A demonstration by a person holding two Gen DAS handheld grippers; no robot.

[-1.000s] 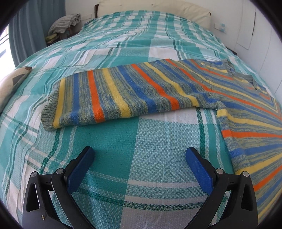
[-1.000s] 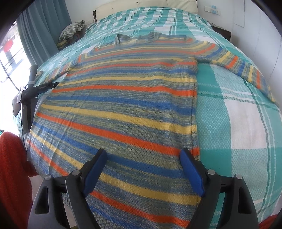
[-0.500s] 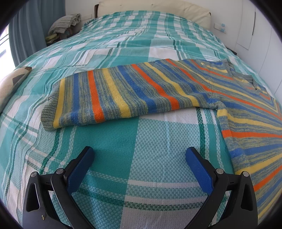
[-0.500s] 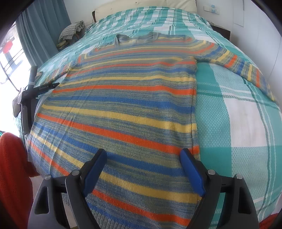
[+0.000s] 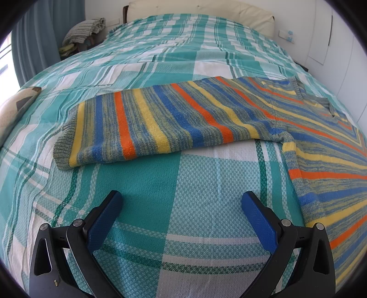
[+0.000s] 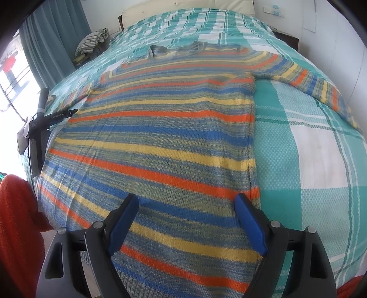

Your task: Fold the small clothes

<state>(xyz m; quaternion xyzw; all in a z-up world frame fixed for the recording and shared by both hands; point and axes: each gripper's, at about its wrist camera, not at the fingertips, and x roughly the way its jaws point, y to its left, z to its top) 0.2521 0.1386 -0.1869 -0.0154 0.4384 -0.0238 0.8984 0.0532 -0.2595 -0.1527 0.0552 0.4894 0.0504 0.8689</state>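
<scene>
A knitted sweater (image 6: 165, 137) with orange, yellow and blue stripes lies flat on the bed, neck toward the headboard. In the left wrist view its left sleeve (image 5: 160, 121) stretches out sideways, cuff at the left. My left gripper (image 5: 181, 206) hangs open over bare bedspread, just short of that sleeve. My right gripper (image 6: 187, 206) is open above the sweater's lower body near its right side seam, with nothing between the blue pads. The right sleeve (image 6: 316, 84) runs off toward the right edge.
A teal and white checked bedspread (image 5: 160, 57) covers the bed, with a pale headboard cushion (image 5: 206, 9) at the far end. Folded cloth (image 5: 84, 29) sits on a stand at the back left. The other gripper's black body (image 6: 39, 128) and a red sleeve (image 6: 16, 217) show at the left.
</scene>
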